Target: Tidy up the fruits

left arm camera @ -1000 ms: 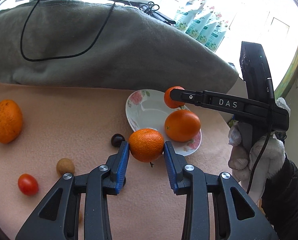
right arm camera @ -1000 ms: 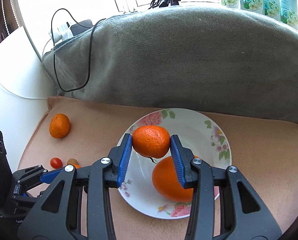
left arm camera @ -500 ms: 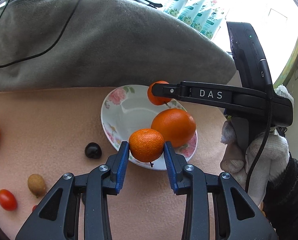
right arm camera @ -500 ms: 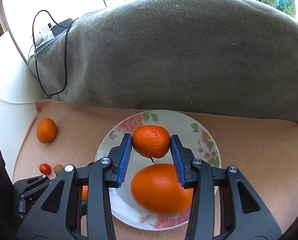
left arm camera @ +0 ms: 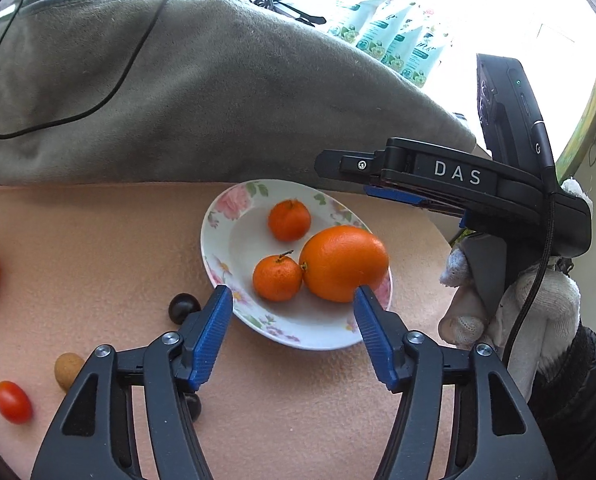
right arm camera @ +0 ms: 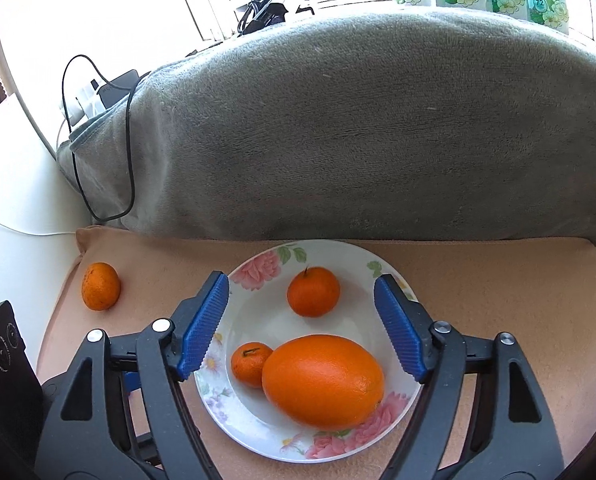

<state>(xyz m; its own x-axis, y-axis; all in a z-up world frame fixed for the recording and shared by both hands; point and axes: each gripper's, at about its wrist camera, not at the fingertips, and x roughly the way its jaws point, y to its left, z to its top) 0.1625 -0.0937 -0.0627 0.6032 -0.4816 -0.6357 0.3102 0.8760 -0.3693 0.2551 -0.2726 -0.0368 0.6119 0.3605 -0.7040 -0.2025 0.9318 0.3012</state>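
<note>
While both grippers are opening with nothing between their pads, the flowered plate (right arm camera: 394,268) already carries three fruits. Beyond the tips of the left gripper (left arm camera: 293,300) a small tangerine (left arm camera: 277,278) rests touching the big orange (left arm camera: 344,263); just past the tips of the right gripper (right arm camera: 300,286) sits a second tangerine (right arm camera: 313,291), apart from the others. Outside the left gripper's left finger lie a dark berry (left arm camera: 183,307), a brown fruit (left arm camera: 67,367), a cherry tomato (left arm camera: 13,402) and another tangerine (right arm camera: 100,286), all on the peach cloth (left arm camera: 97,248). I judge the released tangerines could roll on the dished plate, or a retreating finger could clip the rim and tip it.
</note>
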